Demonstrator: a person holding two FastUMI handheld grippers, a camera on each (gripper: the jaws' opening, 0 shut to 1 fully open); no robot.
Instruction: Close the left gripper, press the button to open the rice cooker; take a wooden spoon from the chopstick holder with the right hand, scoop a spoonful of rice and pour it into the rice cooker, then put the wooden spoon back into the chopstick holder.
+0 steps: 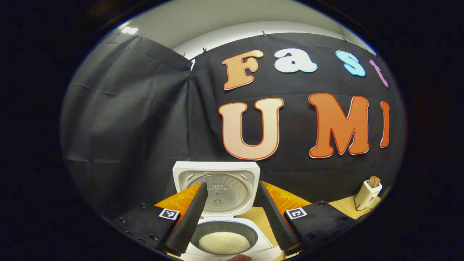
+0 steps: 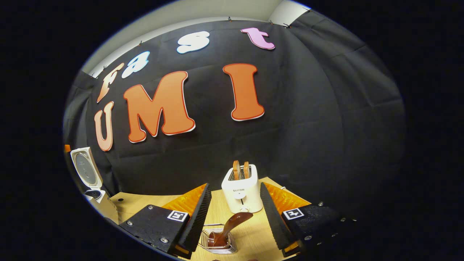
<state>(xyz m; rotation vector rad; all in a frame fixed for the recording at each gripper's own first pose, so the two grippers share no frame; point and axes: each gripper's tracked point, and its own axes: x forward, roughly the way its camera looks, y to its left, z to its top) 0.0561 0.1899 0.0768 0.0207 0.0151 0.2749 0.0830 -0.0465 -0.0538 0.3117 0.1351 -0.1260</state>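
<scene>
In the left gripper view, the left hand-held gripper [image 1: 232, 217] is spread at lower centre, its fingers framing the rice cooker [image 1: 221, 232]; the lid [image 1: 216, 188] stands upright and white rice [image 1: 224, 242] fills the pot. A toaster [image 1: 367, 195] stands at far right on the desk [image 1: 344, 204].

In the right gripper view, the right hand-held gripper [image 2: 235, 217] is spread too, holding nothing. Between its fingers, the wooden spoon [image 2: 228, 226] leans in the wire chopstick holder [image 2: 217, 241], with the toaster beyond.
</scene>
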